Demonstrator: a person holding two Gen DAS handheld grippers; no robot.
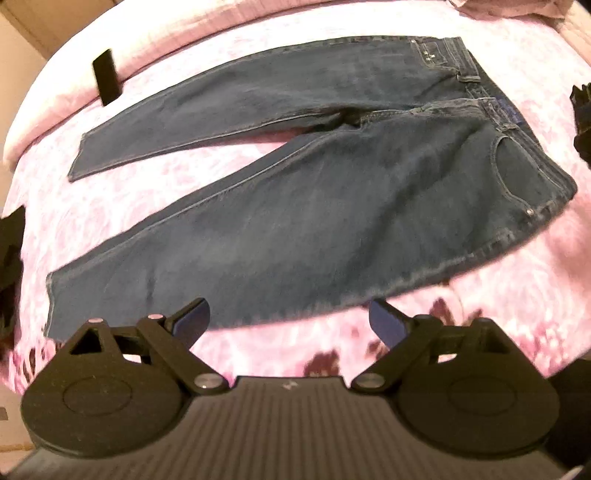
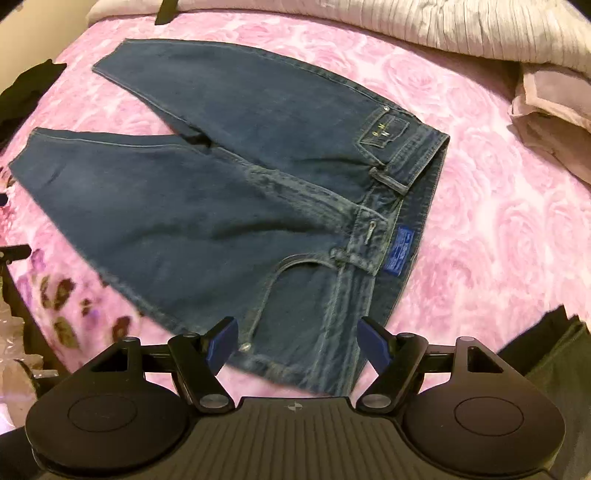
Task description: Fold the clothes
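Dark blue jeans [image 1: 314, 206] lie flat on a pink rose-patterned bedspread [image 1: 110, 206], legs spread apart toward the left, waistband at the right. My left gripper [image 1: 290, 319] hangs open above the near leg's lower edge, nothing between its blue pads. In the right wrist view the same jeans [image 2: 221, 221] show their waistband [image 2: 406, 192] and a blue label [image 2: 402, 251]. My right gripper [image 2: 297, 341] is open over the near waistband corner, holding nothing.
A black rectangular object [image 1: 107, 77] lies at the far left of the bed. Dark clothing [image 1: 9, 266] sits at the left edge and another dark item [image 2: 554, 354] at the right. Pale pillows [image 2: 461, 26] and folded pink fabric [image 2: 554, 118] lie behind.
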